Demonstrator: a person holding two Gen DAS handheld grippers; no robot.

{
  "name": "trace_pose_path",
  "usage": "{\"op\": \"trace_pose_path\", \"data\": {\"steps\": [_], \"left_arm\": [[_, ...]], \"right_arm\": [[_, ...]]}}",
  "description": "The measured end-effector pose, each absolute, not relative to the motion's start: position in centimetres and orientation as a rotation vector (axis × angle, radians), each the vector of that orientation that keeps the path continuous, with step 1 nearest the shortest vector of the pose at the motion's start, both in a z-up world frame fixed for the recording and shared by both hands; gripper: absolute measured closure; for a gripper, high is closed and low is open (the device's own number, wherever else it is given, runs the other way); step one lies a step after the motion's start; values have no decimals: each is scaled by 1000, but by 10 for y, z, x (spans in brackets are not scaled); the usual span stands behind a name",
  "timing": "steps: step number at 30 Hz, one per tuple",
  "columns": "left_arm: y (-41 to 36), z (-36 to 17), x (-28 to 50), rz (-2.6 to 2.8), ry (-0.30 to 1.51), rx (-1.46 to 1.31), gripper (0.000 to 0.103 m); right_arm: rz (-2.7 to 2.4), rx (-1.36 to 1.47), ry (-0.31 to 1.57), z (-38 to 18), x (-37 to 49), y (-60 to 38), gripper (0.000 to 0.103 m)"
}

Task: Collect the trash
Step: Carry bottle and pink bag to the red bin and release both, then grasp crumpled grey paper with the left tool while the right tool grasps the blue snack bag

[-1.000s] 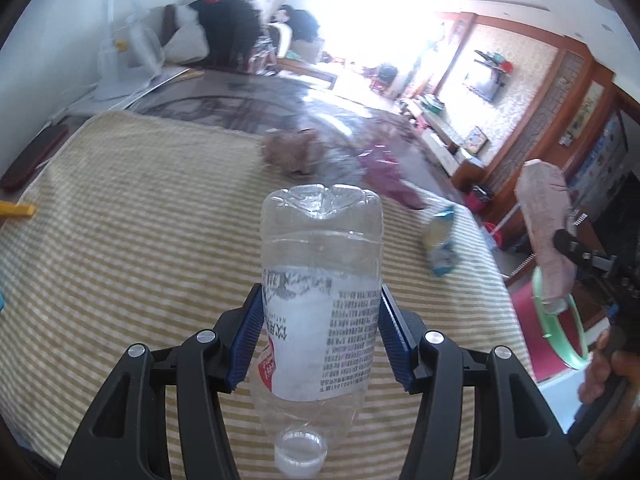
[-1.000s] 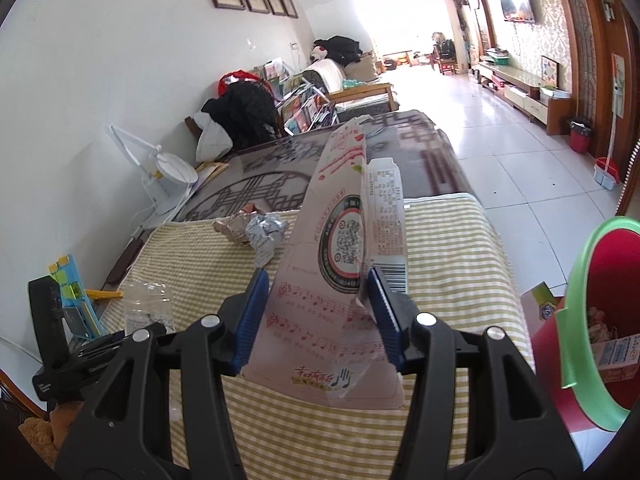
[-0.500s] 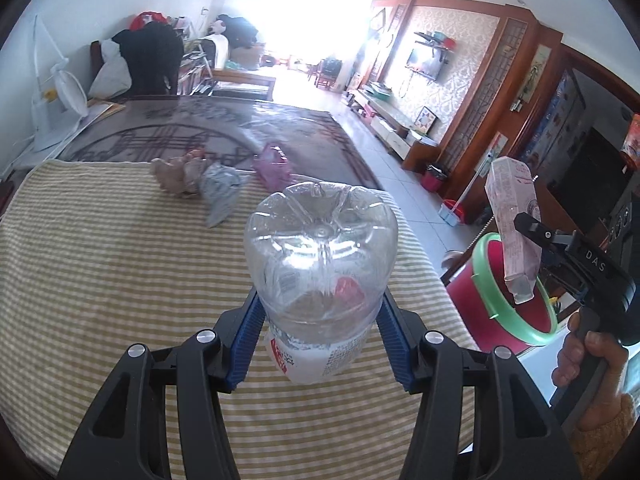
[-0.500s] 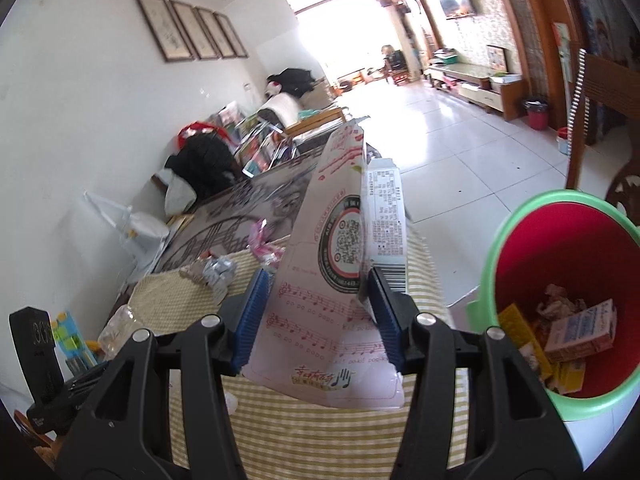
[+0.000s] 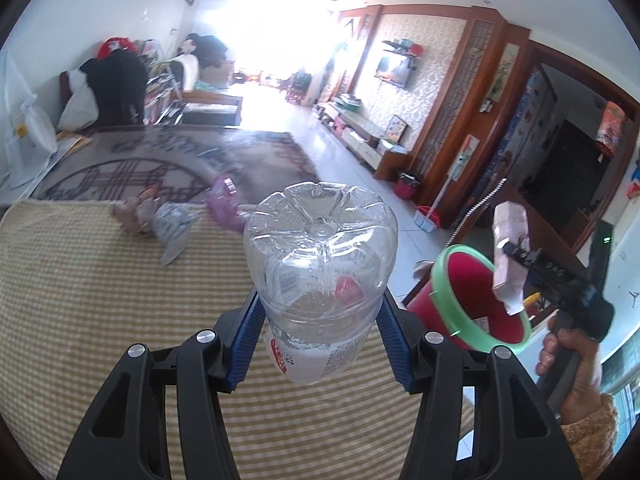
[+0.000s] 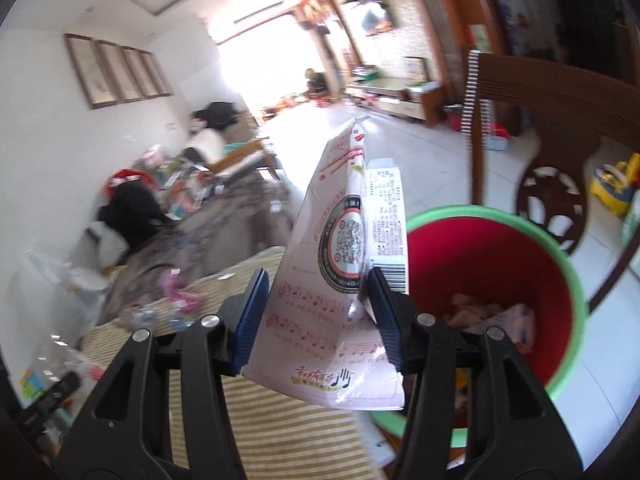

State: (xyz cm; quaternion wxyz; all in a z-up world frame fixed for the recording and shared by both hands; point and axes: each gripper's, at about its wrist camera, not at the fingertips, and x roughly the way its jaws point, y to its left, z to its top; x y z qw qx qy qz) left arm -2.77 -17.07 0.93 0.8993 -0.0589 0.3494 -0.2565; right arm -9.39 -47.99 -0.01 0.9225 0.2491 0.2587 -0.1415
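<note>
My left gripper (image 5: 318,330) is shut on a clear plastic bottle (image 5: 320,264), its base pointing forward, held above the striped tablecloth (image 5: 80,320). My right gripper (image 6: 316,316) is shut on a pink snack bag (image 6: 340,280) and holds it at the near rim of the red bin with a green rim (image 6: 492,268). In the left wrist view the bag (image 5: 509,256) hangs over the bin (image 5: 472,300). The bin holds several pieces of trash (image 6: 492,312).
Crumpled wrappers (image 5: 172,224) and a pink bag (image 5: 222,200) lie at the tablecloth's far edge. A dark patterned table (image 5: 160,160) lies beyond. A wooden chair (image 6: 552,120) stands behind the bin. The bin stands on the tiled floor off the table's right edge.
Both grippers have swung right toward the bin. The right gripper has carried the pink bag from over the table to the bin's rim. The bottle stays held.
</note>
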Motion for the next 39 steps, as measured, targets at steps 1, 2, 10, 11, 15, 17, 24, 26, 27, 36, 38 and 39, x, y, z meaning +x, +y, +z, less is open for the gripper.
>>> {"op": "trace_pose_path", "data": {"steps": [1,2,10,11,15,17,24,26,27,36,38,39], "left_arm": [[-177,11,-27,-548,720,-125,50],[-184,13,-26,-564,719,-129,50],[-252,29,-21,-750,707,-131,50],[-267,30,-20,-793,707,-133,50],[-324,29,-16,-941,719,-132,50],[-354,26,-15,-995,717,-108,50],[-425,2,-2,-1090,797,-111,49],[-440,-8,1,-1071,834,-57,35],[-440,-12,1,-1047,837,-41,27],[-302,-44,28,-780,847,-131,25],[-262,-51,39,-674,853,-147,25],[-243,-54,43,-626,855,-159,25]], "right_arm": [[-303,515,532,-2,-96,-485,53],[-322,520,534,-4,-96,-488,52],[-613,564,405,1,-128,-518,5],[-671,575,360,3,-138,-523,5],[-825,642,228,4,-172,-543,5],[-866,679,189,1,-184,-551,5],[-959,699,117,0,-197,-558,5],[-959,675,116,3,-193,-555,5],[-957,659,121,5,-190,-551,5],[-877,553,130,18,-166,-525,5],[-834,525,146,21,-155,-514,5],[-814,519,153,23,-150,-509,5]]}}
